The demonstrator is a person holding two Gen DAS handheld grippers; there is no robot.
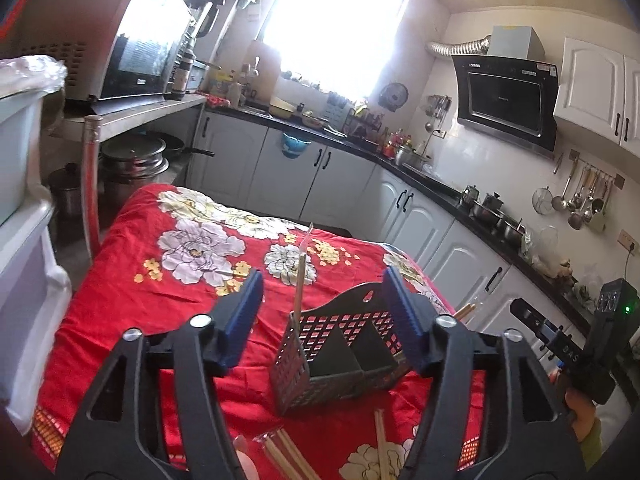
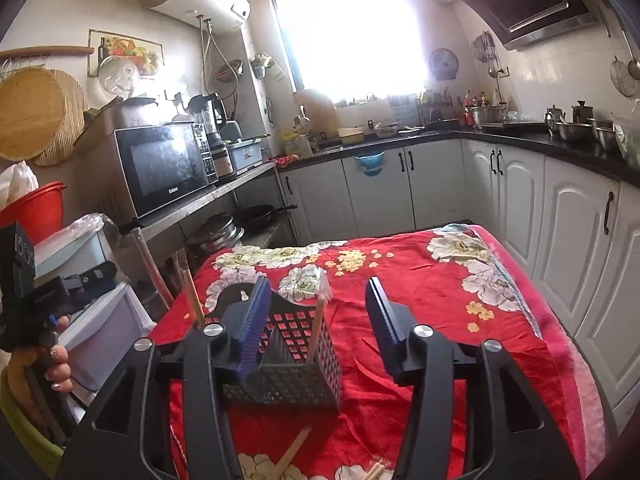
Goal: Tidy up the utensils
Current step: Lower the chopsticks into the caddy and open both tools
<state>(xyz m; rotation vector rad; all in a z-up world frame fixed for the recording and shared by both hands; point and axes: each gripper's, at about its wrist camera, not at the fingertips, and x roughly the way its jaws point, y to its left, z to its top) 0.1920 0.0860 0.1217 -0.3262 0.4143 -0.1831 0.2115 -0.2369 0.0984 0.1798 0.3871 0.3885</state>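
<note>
A dark perforated metal utensil holder stands upright on the red flowered cloth, split by a divider into compartments, with a raised arched back panel at its 12 o'clock side. One pale chopstick stands upright in its left corner, as the left wrist view shows it. More wooden chopsticks lie loose on the cloth at the holder's 6 o'clock, some in clear wrapping

Both wrist views face window, close above shared utensil holder; left sees its right side
</note>
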